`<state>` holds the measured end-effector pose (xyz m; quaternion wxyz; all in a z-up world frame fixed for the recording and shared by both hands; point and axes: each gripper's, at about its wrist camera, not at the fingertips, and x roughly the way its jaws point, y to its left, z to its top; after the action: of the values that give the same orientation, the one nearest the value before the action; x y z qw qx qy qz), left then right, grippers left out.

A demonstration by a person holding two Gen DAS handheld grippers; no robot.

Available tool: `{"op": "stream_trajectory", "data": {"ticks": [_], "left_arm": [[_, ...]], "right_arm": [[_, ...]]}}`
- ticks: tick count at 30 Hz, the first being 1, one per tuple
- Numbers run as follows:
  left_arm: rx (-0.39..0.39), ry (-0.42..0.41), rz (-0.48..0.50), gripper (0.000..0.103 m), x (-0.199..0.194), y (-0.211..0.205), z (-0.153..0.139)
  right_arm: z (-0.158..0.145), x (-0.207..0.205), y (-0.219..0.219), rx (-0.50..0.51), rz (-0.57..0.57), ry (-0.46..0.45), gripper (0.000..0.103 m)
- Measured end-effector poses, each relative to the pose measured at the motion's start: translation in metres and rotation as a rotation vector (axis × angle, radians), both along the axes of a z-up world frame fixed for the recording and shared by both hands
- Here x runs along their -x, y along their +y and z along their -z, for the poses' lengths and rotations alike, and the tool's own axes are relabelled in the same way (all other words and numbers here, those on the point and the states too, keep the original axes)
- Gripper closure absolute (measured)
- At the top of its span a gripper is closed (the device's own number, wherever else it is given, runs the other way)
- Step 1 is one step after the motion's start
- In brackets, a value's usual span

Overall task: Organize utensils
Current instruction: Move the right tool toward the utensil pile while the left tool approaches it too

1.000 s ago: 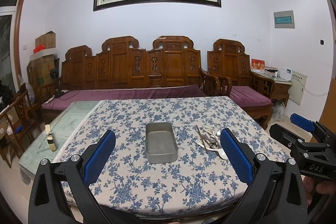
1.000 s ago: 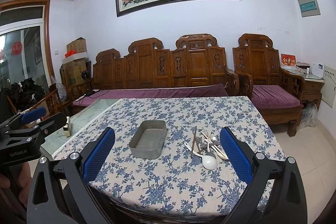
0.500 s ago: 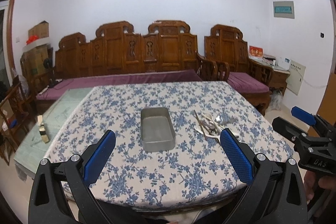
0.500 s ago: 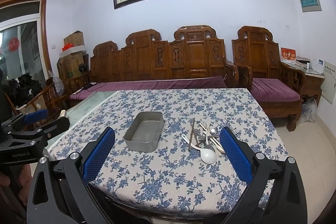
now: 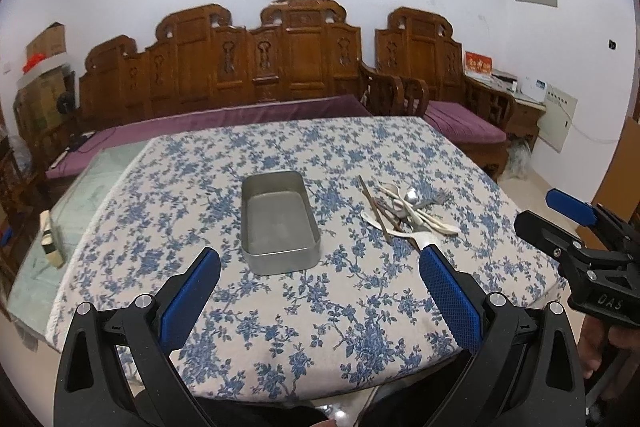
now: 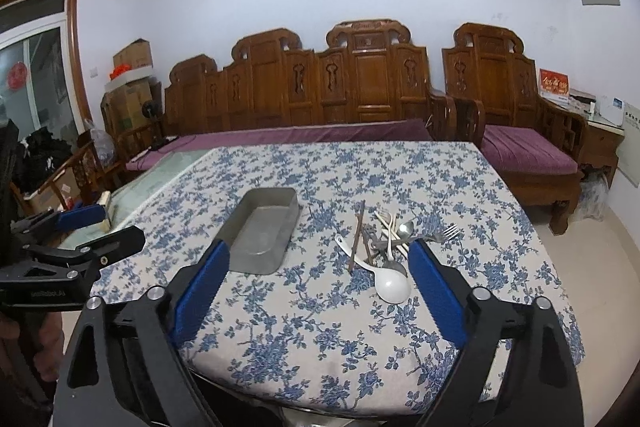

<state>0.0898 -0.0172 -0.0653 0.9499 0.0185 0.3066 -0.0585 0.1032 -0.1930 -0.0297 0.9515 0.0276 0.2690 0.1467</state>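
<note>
Metal tin [image 5: 280,223] is sitting mid-frame; right of it, piled utensils [image 5: 404,211] are hiding one another. Left gripper [image 5: 320,267] and right gripper [image 6: 318,261] are gaping wide, holding nothing.

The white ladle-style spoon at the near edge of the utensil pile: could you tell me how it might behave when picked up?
The white spoon looks smooth and glossy, so it may slip between fingers. Its handle runs under the brown chopsticks, so lifting it would probably disturb them. The rounded bowl may rock if pushed.
</note>
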Motion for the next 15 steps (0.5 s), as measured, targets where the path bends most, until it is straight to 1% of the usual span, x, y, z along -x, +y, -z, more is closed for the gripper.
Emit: {"op": "stream_trajectory", "data": {"ticks": [2,6,11,15], "left_arm": [[-0.003,0.008,0.015,0.006,-0.008,-0.001,0.006],[0.015,0.030,0.047,0.006,-0.024,-0.003,0.016],[0.030,0.063,0.086,0.006,-0.045,-0.009,0.028],[0.039,0.087,0.113,0.006,-0.062,-0.016,0.038]], "right_arm": [[0.005,-0.008,-0.004,0.004,0.001,0.010,0.017],[0.015,-0.030,-0.016,0.022,0.004,0.038,0.025],[0.033,-0.065,-0.024,0.090,-0.022,0.100,0.033],[0.054,-0.095,-0.028,0.153,-0.051,0.129,0.040]]}}
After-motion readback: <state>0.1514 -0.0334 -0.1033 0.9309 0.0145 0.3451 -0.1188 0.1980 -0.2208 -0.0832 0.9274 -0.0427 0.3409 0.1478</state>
